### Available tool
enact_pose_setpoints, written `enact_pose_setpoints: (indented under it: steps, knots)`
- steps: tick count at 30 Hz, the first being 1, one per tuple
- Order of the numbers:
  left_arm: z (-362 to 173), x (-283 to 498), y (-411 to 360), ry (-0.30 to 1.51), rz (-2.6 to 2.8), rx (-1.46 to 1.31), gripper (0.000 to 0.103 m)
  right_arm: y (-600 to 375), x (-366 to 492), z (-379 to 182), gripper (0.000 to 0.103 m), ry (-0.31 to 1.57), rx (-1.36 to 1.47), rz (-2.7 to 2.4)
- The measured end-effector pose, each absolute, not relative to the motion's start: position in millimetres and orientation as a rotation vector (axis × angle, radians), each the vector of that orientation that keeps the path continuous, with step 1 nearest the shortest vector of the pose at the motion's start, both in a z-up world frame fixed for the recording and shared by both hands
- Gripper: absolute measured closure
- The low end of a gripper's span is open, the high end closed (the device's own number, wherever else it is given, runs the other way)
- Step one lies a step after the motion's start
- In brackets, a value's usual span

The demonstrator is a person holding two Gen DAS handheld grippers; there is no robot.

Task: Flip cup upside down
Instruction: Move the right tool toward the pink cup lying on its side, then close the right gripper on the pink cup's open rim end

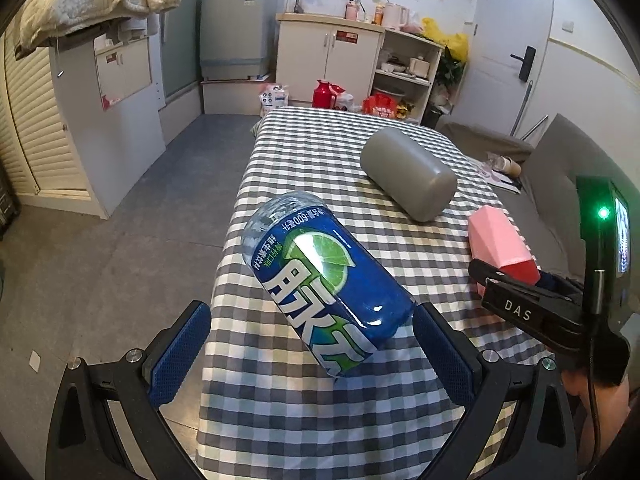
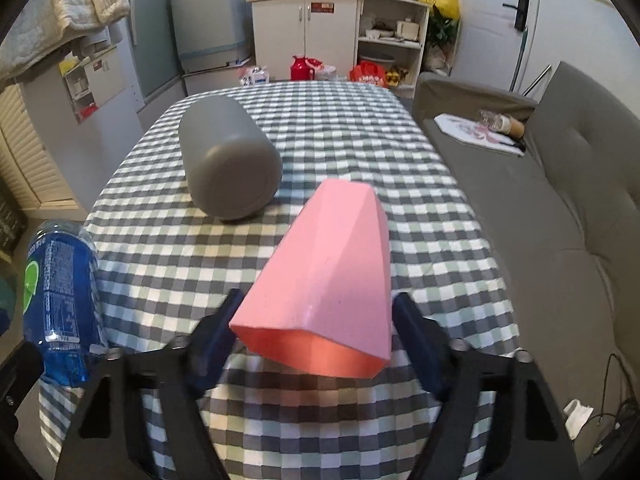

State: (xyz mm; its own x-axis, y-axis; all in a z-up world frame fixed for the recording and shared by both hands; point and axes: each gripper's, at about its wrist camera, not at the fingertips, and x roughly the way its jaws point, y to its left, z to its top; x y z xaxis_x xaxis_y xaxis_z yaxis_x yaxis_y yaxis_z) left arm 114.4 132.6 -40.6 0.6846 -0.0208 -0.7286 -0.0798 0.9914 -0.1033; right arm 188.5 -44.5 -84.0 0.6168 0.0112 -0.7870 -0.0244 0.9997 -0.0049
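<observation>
The right gripper [image 2: 316,336] clamps a faceted pink cup [image 2: 332,264], tilted, mouth toward camera; the left gripper [image 1: 312,336], jaws spread, seemingly touches the blue bottle [image 1: 320,280].

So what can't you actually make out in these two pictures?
- Left wrist view: the bottle's cap end is hidden by its own body and by the left tool.
- Left wrist view: the pink cup is mostly covered by the right tool's black body, so its grip cannot be seen.
- Right wrist view: the cup's inside bottom is out of sight.
- Either view: the grey cup's far end faces away.
</observation>
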Motion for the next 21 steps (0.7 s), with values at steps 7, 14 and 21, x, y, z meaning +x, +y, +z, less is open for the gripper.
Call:
enact_pose_setpoints:
  steps: [7, 14, 21]
  knots:
    - [-33, 103, 126, 0.810, 0.060, -0.081, 0.000, -54, 158, -79, 0.036, 0.917, -0.016, 0.035]
    - [-27, 80, 123, 0.819, 0.083, -0.078, 0.000, -55, 106, -74, 0.036, 0.952, -0.024, 0.063]
    - [-21, 60, 118, 0.819, 0.073, -0.081, 0.000, -53, 69, -70, 0.036, 0.976, -0.022, 0.083]
